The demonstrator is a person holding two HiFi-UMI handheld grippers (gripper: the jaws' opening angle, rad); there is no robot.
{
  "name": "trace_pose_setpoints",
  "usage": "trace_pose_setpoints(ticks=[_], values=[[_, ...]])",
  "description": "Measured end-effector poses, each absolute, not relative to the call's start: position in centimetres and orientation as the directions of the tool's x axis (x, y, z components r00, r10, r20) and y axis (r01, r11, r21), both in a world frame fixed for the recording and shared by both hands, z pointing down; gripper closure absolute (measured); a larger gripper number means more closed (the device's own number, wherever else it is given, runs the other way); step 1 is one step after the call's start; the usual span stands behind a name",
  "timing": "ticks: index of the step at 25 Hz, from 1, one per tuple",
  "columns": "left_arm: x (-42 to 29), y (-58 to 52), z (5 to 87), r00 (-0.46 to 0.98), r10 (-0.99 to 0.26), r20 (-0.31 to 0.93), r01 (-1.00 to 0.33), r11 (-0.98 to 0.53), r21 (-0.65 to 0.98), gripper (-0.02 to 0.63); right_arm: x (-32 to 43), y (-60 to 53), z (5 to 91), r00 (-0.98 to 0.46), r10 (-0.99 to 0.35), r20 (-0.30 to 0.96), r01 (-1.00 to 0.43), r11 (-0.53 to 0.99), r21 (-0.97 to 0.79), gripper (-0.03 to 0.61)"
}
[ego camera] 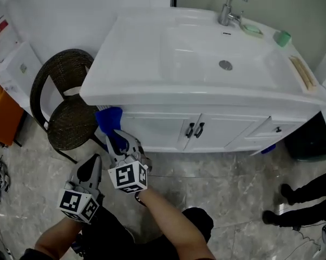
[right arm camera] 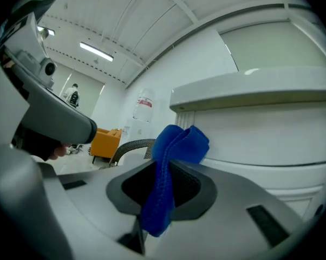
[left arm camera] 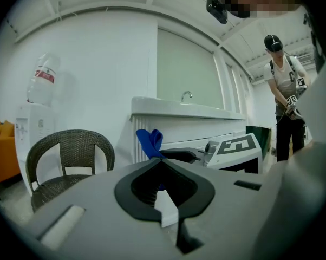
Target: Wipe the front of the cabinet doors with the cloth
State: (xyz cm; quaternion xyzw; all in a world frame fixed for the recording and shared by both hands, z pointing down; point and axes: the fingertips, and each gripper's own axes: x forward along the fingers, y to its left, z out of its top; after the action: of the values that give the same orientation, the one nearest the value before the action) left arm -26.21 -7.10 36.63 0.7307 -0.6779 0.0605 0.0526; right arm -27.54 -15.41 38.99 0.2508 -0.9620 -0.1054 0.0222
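A blue cloth (ego camera: pixel 109 122) hangs bunched in my right gripper (ego camera: pixel 118 141), which is shut on it. The cloth is at the left end of the white vanity cabinet (ego camera: pixel 152 130), just under the counter's edge. The two doors with black handles (ego camera: pixel 194 129) lie to the right of it. In the right gripper view the cloth (right arm camera: pixel 171 169) sticks up between the jaws of the right gripper (right arm camera: pixel 164 167), close to the cabinet (right arm camera: pixel 271 161); touch cannot be told. My left gripper (ego camera: pixel 90 169) is lower left, shut and holding nothing. From the left gripper (left arm camera: pixel 161 160) I see the cloth (left arm camera: pixel 150 142) ahead.
A dark wicker chair (ego camera: pixel 70 115) stands just left of the cabinet. Further left are a white water dispenser (ego camera: pixel 18 69) and an orange box (ego camera: pixel 3 115). On the counter are a faucet (ego camera: pixel 231 4), a soap dish (ego camera: pixel 252 30) and a green cup (ego camera: pixel 282 38). Another person's legs (ego camera: pixel 306 195) are at the right.
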Motion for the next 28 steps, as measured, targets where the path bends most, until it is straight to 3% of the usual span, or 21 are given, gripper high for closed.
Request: trace_pose_setpoints(ticks=[12,19,28], values=[[-20.4,-8.2,43.1,0.198,-0.977,0.076,-0.980,-0.198,0.011,0.614,-22.1,-20.3,43.8,-0.795,-0.600,-0.087,-0.602,0.765,0.229,0.508],[-16.8,-12.8,47.1,0.278,-0.958,0.068,-0.961,-0.278,0.007,0.614,-11.7,-24.3,42.2,-0.658,-0.733,-0.175,-0.753,0.632,0.184,0.508],[-15.3,-11.4,47.7,0.275,-0.958,0.079,-0.959,-0.268,0.093,0.614,-0.7,-27.3,41.9,-0.481,-0.859,-0.173,-0.877,0.472,0.093,0.508]])
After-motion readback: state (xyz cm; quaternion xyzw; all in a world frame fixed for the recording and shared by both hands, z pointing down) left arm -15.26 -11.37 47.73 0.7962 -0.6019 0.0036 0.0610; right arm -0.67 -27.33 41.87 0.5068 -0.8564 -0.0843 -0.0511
